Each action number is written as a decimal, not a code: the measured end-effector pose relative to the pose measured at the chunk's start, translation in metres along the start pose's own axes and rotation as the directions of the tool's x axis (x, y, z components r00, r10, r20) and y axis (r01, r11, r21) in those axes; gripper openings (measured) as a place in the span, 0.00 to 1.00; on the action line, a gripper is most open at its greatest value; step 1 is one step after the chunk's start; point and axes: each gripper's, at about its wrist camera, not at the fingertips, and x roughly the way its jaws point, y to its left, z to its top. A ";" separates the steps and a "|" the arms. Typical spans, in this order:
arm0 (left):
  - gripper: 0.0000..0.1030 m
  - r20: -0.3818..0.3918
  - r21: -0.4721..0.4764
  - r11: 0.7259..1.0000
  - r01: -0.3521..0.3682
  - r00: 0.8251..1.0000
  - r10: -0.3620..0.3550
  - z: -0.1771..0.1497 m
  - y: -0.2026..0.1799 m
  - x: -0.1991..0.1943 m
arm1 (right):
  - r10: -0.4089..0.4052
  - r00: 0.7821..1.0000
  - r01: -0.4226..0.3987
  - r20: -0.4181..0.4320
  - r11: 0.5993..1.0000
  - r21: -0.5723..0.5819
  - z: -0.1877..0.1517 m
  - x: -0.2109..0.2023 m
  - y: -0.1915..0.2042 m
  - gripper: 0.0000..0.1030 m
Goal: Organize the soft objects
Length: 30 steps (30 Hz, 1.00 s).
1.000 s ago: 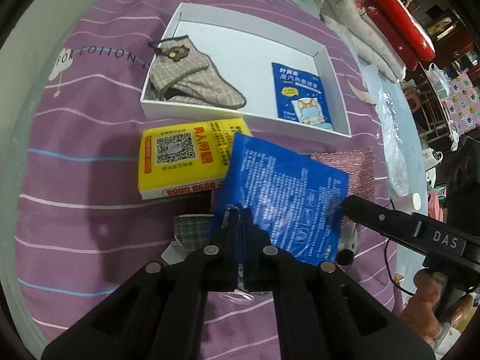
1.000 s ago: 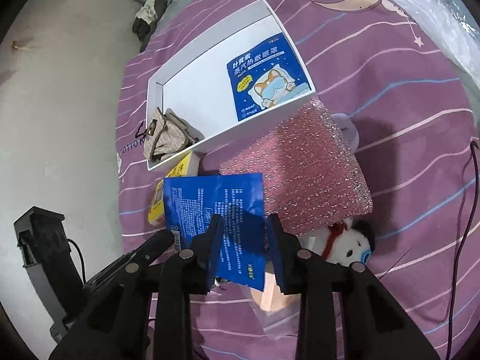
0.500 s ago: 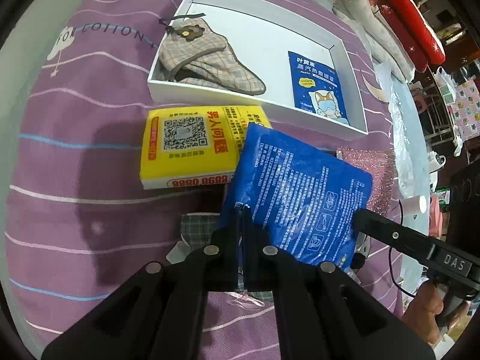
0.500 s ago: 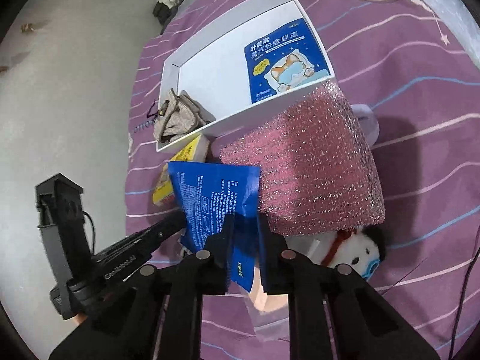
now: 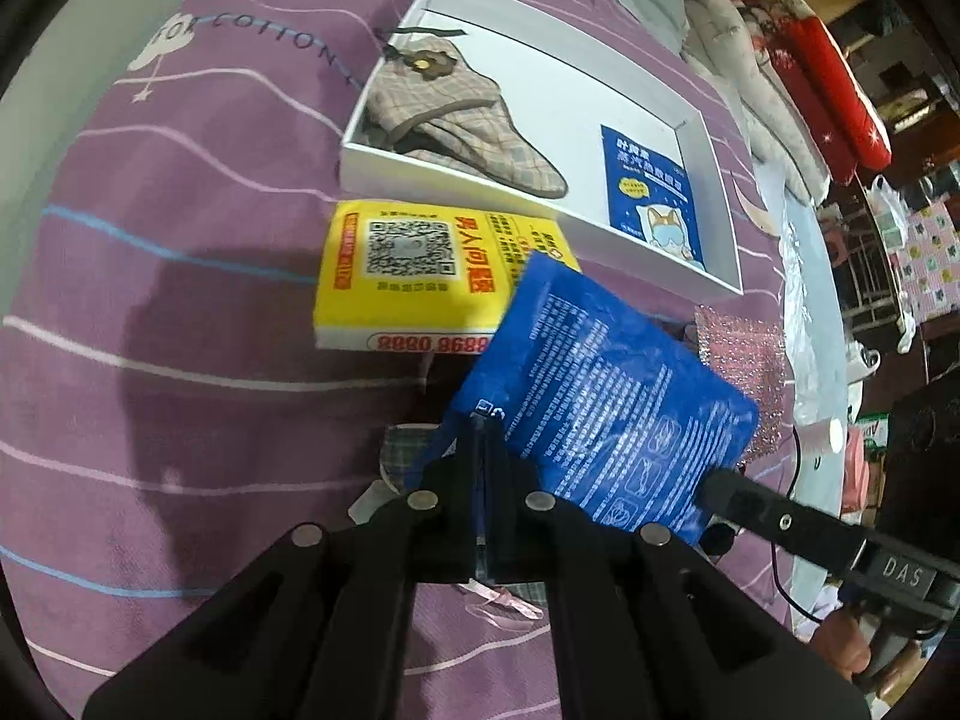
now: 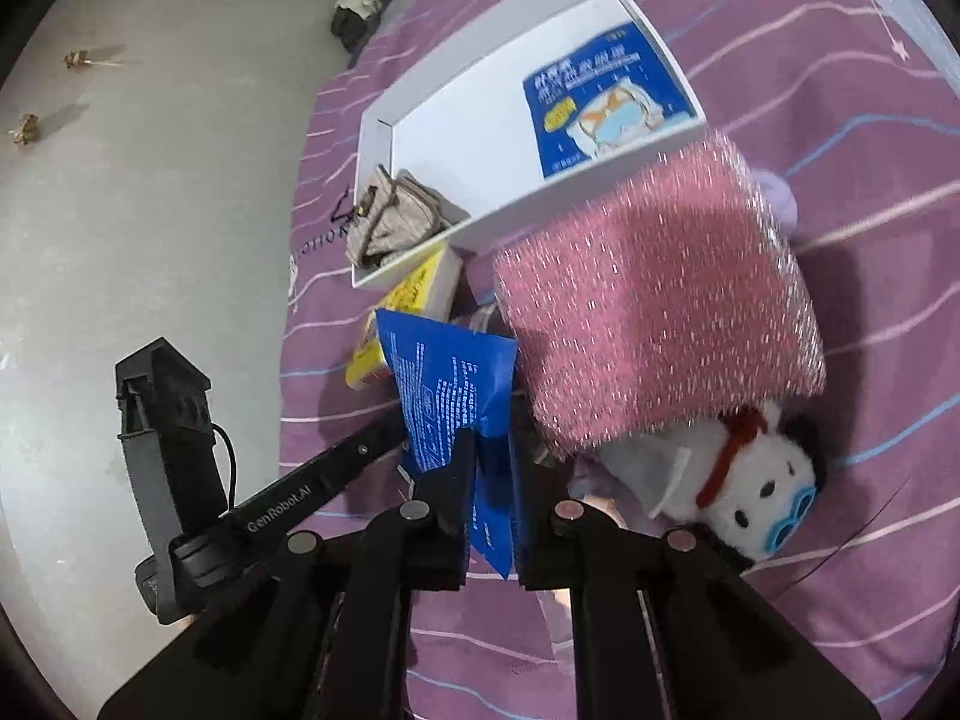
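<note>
Since a second ago the right hand-held gripper (image 6: 492,480) has clamped onto the flat blue foil sachet (image 5: 600,408), lower centre; the left hand-held gripper (image 5: 483,450) pinches its other edge. Light, limp, slippery: grip the seams.

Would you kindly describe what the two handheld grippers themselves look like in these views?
Both are matte black. The left gripper and the right gripper each have two angular fingers with round silver fasteners. Seen from the other wrist, the left one's body reads "GenRobot.AI" with a thin black cable, and the right one's reads "DAS". No sleeve is visible.
</note>
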 end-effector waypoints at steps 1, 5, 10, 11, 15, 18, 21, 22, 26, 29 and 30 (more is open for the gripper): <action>0.02 0.010 -0.002 1.000 -0.002 1.000 0.002 -0.002 0.000 -0.002 | 0.001 1.000 -0.001 -0.002 1.000 0.004 -0.001 0.001 0.000 0.09; 0.02 0.031 0.007 1.000 0.016 0.999 -0.016 -0.008 -0.001 -0.006 | 0.047 0.999 -0.047 0.000 0.999 -0.005 -0.009 -0.003 0.005 0.11; 0.02 0.038 0.020 1.000 0.008 0.999 -0.009 -0.013 -0.003 -0.008 | 0.097 0.995 -0.097 0.017 0.995 0.009 -0.014 -0.006 0.007 0.08; 0.02 0.041 0.024 1.000 0.004 0.999 -0.005 -0.013 -0.004 -0.008 | 0.087 0.996 -0.087 0.023 0.996 0.012 -0.013 -0.005 0.007 0.07; 0.02 0.051 0.034 0.999 0.025 0.998 -0.026 -0.012 -0.003 -0.010 | 0.056 0.997 -0.056 0.044 0.998 0.013 -0.013 -0.003 0.006 0.02; 0.02 0.070 0.037 0.998 0.049 0.996 -0.051 -0.011 -0.001 -0.017 | 0.058 0.997 -0.059 0.056 0.998 0.007 -0.010 -0.004 0.006 0.02; 0.02 0.098 0.055 0.997 0.060 0.993 -0.065 -0.009 0.000 -0.027 | 0.065 0.994 -0.064 0.083 0.998 -0.007 -0.010 -0.013 0.008 0.02; 0.02 0.108 0.057 0.996 0.067 0.991 -0.073 -0.008 0.001 -0.030 | 0.067 0.993 -0.067 0.093 0.998 -0.012 -0.010 -0.017 0.008 0.02; 0.09 0.147 0.042 0.996 0.083 0.985 -0.089 -0.004 0.008 -0.045 | 0.091 0.989 -0.087 0.115 0.995 -0.040 -0.010 -0.029 0.011 0.02; 0.30 0.185 0.021 0.996 0.083 0.979 -0.085 -0.002 0.014 -0.053 | 0.100 0.986 -0.093 0.135 0.994 -0.063 -0.011 -0.037 0.012 0.02; 0.33 0.203 0.015 0.997 0.078 0.976 -0.079 -0.001 0.016 -0.055 | 0.097 0.985 -0.087 0.140 0.993 -0.074 -0.012 -0.039 0.013 0.02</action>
